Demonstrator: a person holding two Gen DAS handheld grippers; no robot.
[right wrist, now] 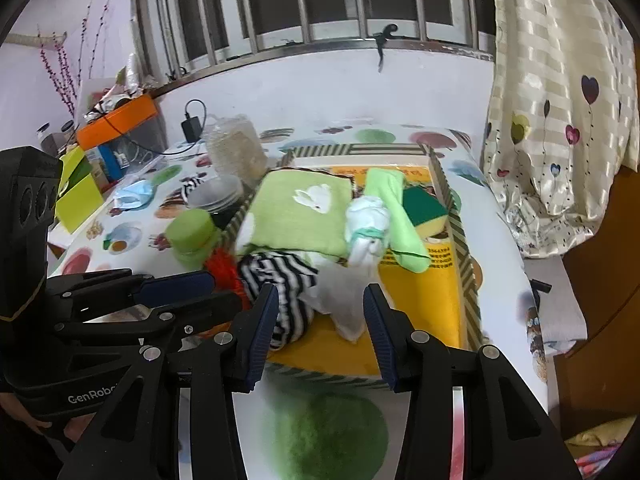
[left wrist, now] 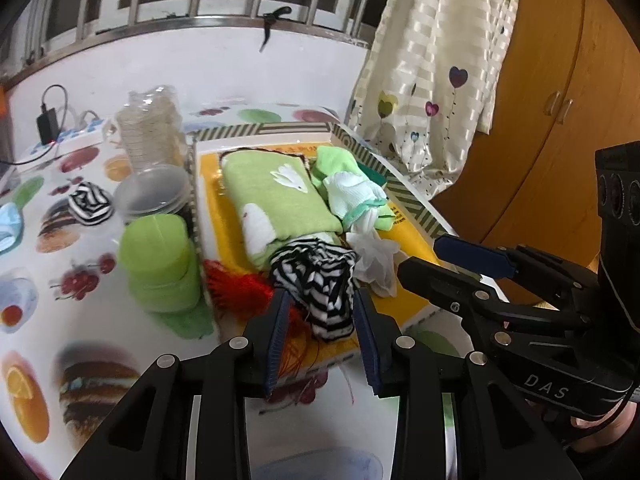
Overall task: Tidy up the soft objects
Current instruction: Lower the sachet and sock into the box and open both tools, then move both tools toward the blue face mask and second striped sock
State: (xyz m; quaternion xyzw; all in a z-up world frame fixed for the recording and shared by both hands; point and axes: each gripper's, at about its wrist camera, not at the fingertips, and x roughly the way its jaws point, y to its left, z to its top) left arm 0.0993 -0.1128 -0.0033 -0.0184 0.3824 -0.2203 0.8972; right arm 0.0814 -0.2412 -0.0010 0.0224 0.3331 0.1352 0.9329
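A shallow tray sits on the table, with the folded towel at its left, the tied cloth bundle beside it on the right, and a sponge further right near the wall. The striped cloth lies at the near left, a thin sheet just right of it. Left of the tray stand a lidded cup, stacked lids and a jar behind.

Soft, even indoor light; the barred window stays dark. Fisheye bends lines toward black corners. Slight blur softens the table below it.
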